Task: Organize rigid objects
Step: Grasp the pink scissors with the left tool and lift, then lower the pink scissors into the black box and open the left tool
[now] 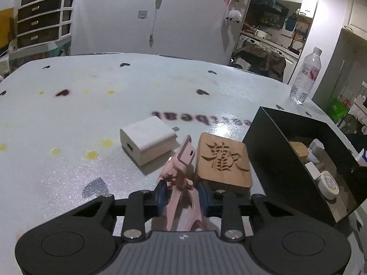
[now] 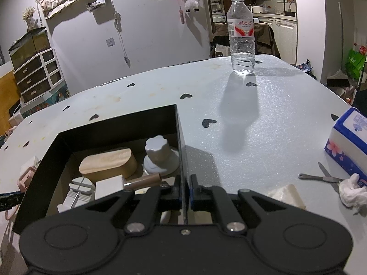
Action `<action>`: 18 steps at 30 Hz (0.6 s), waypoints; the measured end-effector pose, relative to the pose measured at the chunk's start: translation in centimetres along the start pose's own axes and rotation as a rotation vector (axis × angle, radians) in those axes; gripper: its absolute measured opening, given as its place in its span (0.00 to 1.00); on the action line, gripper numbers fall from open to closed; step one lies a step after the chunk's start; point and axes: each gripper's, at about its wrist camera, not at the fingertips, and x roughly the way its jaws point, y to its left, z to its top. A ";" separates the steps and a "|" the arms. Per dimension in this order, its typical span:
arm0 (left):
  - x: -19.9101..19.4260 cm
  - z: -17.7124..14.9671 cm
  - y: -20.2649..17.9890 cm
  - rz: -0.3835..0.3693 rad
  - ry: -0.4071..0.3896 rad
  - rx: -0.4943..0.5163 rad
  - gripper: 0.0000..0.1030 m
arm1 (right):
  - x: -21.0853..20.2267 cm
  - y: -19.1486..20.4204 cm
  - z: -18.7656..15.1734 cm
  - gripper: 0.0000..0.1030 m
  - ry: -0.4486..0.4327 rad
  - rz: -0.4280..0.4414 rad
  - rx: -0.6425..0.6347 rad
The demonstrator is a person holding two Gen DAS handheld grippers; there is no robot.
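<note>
- Left wrist view: my left gripper (image 1: 181,197) is clamped on the pink gadget (image 1: 181,171), pads pressing both sides of its lower part while its flat top pokes out ahead of the fingertips.
- What it is exactly I can't say; possibly a small folding stand.
- Taking the black box (image 1: 286,151) as landmark: the pink gadget sits to the left of the box, touching or just beside the wooden carved tile (image 1: 223,162), which lies between it and the box wall.
- The white charger (image 1: 148,142) rests further left of the box, just beyond the gadget, on the table (image 1: 68,119).
- Risk here: the grip is low on an irregular shape, so it could pivot or slip out on the lift, or drag the tile along.
- Right wrist view: my right gripper (image 2: 184,191) is pinched shut on the box's near right wall, one finger inside, one outside, steadying it.
- Inside the box lie a wooden oval case (image 2: 107,163), a white knob (image 2: 158,151) and smaller white pieces.
- The water bottle (image 2: 242,34) stands well beyond the box; the tissue pack (image 2: 348,142) and metal tweezers (image 2: 321,177) are off to its right.
- Risk: the box wall is thin, so a pull could tip the box or slide it, and a crowded floor may leave the gadget propped on the wall.
</note>
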 end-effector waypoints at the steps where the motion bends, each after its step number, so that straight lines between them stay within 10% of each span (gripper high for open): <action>1: -0.1 0.0 0.1 0.007 -0.002 0.001 0.30 | 0.0 0.0 0.0 0.06 0.000 0.000 0.000; 18: -5.3 2.9 -3.2 -0.162 -0.145 0.050 0.28 | 0.0 -0.1 0.0 0.06 -0.001 0.002 -0.001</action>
